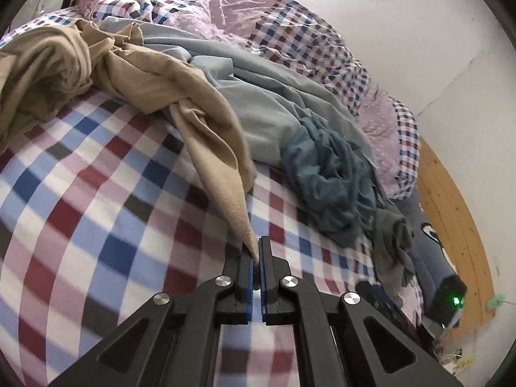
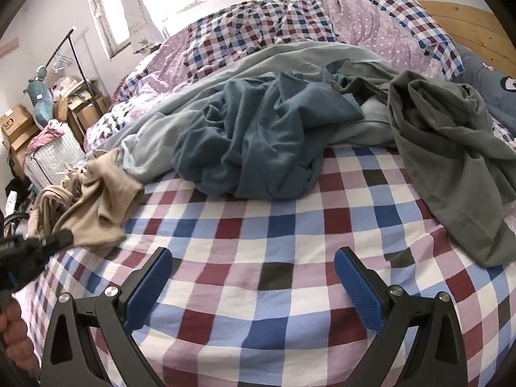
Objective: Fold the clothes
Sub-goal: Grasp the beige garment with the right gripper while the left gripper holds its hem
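Nearest my left lens, the left gripper (image 1: pixel 257 259) had its two blue-padded black fingers (image 1: pixel 246 277) pressed together on a pointed corner of the crumpled beige cotton garment (image 1: pixel 180 96). It angled down toward the checked red, blue and white bedsheet (image 1: pixel 80 209), and the cloth ran taut from the pads up to about 11 o'clock, where the rest of the garment lay bunched at the bed's edge. Just how much fabric sat between the pads I could not make out; they hid the tip.

The right gripper (image 2: pixel 254 290) was tilted down over bare sheet with its jaws wide apart and nothing between them.

At 12 o'clock in the right view lay a heaped dark teal shirt (image 2: pixel 254 148). At 2 o'clock a grey-green garment (image 2: pixel 451 167) draped down the bed, its lower edge running off the right side of the view. Behind both spread a pale blue-grey sheet (image 2: pixel 290 54), and beyond it a rumpled lilac and checked quilt (image 2: pixel 371 19).

Only the right view caught the left gripper from outside, a blurred black shape at 9 o'clock with the beige garment trailing from it. It also showed stacked cardboard boxes (image 2: pixel 19 125) by the wall. Only the left view showed the taut corner itself, plus a black device with a green light (image 1: pixel 451 300) at 4 o'clock.
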Motion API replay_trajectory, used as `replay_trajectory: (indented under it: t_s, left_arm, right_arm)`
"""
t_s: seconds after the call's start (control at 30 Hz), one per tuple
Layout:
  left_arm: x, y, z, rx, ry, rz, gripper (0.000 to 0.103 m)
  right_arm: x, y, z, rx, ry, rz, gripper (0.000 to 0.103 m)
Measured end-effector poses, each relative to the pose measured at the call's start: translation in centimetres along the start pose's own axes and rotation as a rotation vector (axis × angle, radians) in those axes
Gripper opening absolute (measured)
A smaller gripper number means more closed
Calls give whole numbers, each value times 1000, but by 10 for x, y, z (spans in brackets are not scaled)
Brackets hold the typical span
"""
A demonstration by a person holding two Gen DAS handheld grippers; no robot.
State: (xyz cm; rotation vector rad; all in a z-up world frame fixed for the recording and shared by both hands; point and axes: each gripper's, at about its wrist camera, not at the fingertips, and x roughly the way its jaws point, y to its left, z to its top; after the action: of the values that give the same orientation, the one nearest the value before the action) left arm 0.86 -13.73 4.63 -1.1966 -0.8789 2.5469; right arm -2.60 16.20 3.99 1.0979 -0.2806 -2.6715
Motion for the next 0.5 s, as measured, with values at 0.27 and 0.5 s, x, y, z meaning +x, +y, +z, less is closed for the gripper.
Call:
replay_trajectory:
  t_s: [0.27, 0.5]
  left_arm:
    - [-59, -7, -37, 73, -42, -21, 1]
    - [-91, 17, -72, 48, -21, 16, 1]
  right_arm:
    - [-2, 23, 3, -17, -13, 109, 100]
    - [8, 68, -4, -4, 51, 398, 89]
